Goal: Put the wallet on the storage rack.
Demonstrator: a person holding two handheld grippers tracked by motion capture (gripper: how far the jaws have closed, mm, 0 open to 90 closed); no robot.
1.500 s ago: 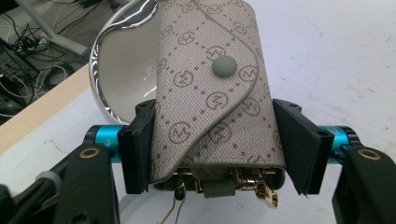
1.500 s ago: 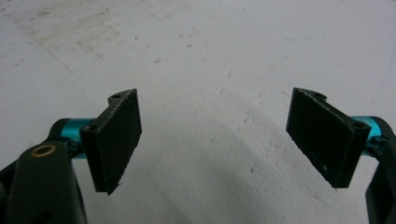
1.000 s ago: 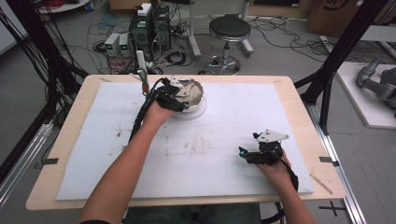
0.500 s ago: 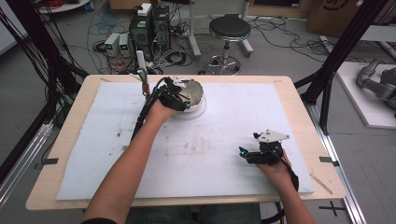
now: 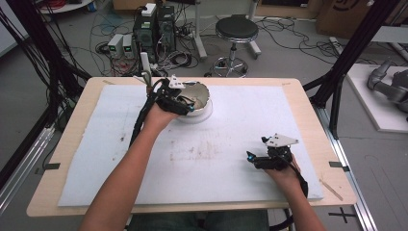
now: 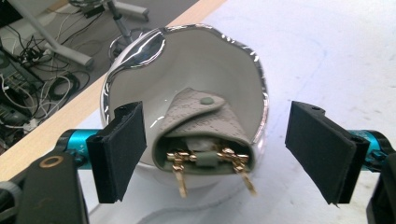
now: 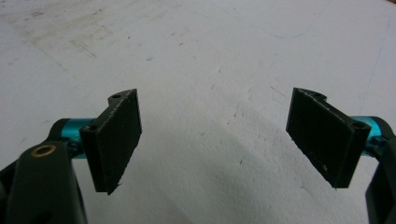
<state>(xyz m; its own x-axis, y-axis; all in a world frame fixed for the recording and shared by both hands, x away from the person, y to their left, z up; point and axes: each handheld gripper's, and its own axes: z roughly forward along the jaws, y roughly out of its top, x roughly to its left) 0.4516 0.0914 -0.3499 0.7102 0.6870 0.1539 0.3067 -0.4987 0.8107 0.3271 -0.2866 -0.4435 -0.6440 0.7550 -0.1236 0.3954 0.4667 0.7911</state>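
Pouch (image 6: 205, 135), grey with gold zip pulls, tucked inside white silver-rimmed bowl (image 6: 187, 60) at far left-centre of white mat (image 5: 240, 125). Left gripper (image 5: 185, 103) at bowl's near side, jaws spread wide and just been opening, pads on either side of bowl, pressing nothing. Further right, right gripper (image 5: 250, 158) low over bare mat near front edge, jaws spread, nothing between.
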